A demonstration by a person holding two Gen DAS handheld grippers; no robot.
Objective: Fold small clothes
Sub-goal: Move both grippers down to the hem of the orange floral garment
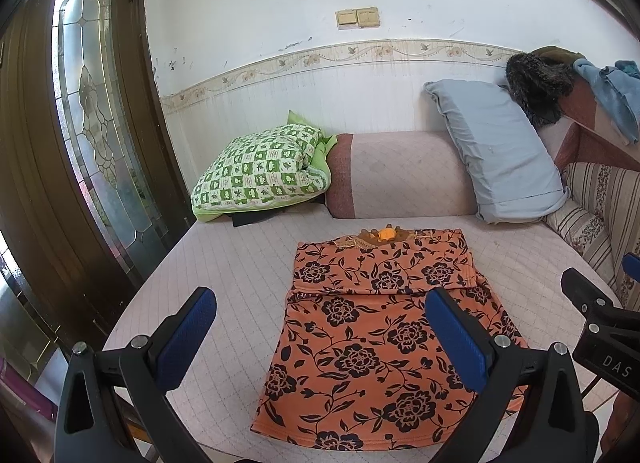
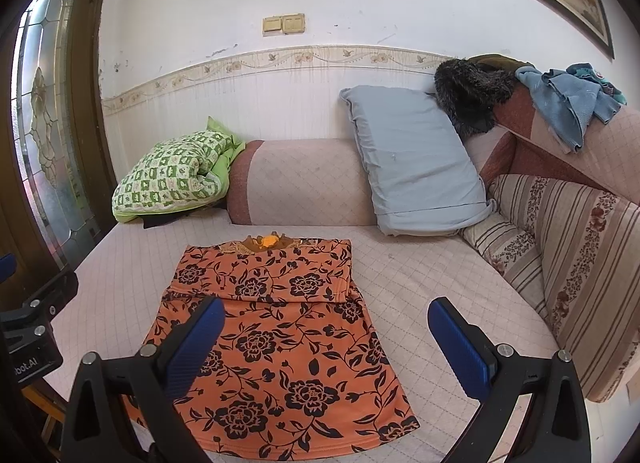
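Observation:
An orange top with black flowers lies flat on the quilted pink sofa seat, its sleeves folded in across the chest, collar at the far end. It also shows in the right wrist view. My left gripper is open and empty, held above the near left part of the top. My right gripper is open and empty above the near right part. The right gripper's body shows at the right edge of the left wrist view.
A green checked pillow, a pink bolster and a grey-blue pillow line the back. A striped cushion stands at right. Dark fur and blue clothes lie on the backrest. A glass door is at left.

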